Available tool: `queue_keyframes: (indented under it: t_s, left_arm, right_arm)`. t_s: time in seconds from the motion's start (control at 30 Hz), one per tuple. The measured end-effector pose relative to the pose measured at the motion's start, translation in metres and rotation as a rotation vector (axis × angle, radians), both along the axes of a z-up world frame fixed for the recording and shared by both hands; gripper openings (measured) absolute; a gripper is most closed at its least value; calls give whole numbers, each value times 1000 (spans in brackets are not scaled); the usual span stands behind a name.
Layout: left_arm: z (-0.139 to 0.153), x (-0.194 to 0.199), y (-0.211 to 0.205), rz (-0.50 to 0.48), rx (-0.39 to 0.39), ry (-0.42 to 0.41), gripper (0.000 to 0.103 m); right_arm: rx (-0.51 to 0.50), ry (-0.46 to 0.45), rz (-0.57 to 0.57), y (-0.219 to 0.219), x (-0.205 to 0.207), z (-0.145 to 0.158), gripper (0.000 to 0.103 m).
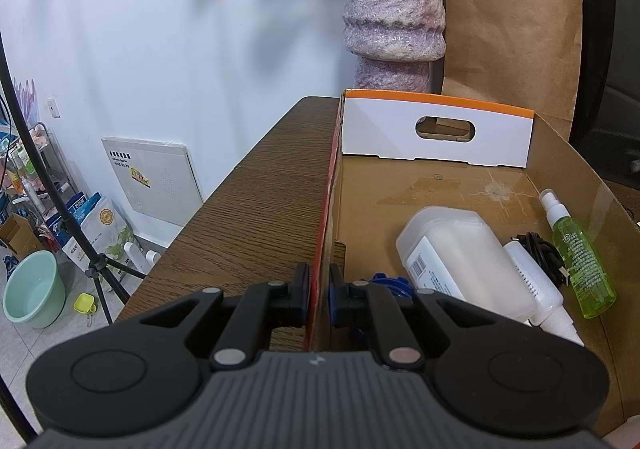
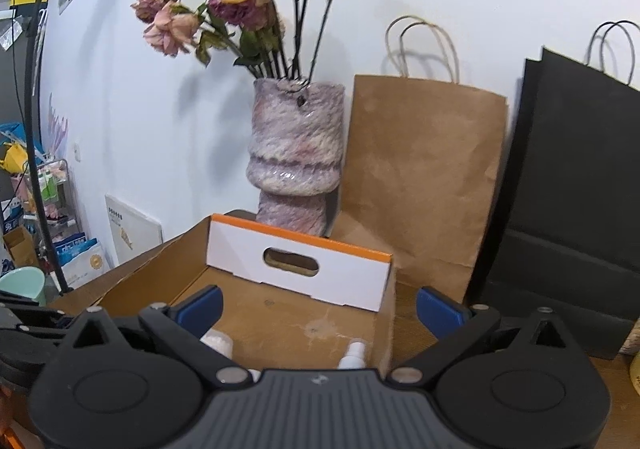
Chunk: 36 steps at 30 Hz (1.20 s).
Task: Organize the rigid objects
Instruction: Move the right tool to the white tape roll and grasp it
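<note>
Cardboard box (image 1: pixel 440 185) wall pinched tight in left claw (image 1: pixel 319 291); right claw (image 2: pixel 319 309) spread wide, empty, above it. Keep box steady; fetch next item.

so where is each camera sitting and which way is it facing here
Left wrist: rides the left gripper, angled down along the cardboard box side wall, which its shut fingers pinch; wooden table to the picture's left; bottles inside.
Right wrist: rides the right gripper, looking across the box toward the vase; its fingers stand wide open, nothing between them.
Shared: the box's white handle panel, the vase, the brown paper bag and the green spray bottle.
</note>
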<state>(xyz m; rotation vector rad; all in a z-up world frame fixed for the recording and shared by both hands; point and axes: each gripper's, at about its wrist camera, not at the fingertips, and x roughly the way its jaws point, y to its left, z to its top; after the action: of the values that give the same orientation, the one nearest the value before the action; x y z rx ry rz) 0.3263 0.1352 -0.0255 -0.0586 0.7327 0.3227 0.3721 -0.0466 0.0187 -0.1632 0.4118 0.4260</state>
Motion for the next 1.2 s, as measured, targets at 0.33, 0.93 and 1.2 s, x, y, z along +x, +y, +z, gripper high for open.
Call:
queue_keyframes:
  t_s: [0.33,0.93,1.2]
  left_arm:
    - [0,0,0,0,0,0,10]
    - [0,0,0,0,2,0,10]
    - [0,0,0,1,1,0,10]
  right_arm:
    - [7,-30,-112,-68,-11,8,103]
    - [-114,131,-250,-139,-41,-54,103]
    - [-88,158,-266,-123,-54,-75,97]
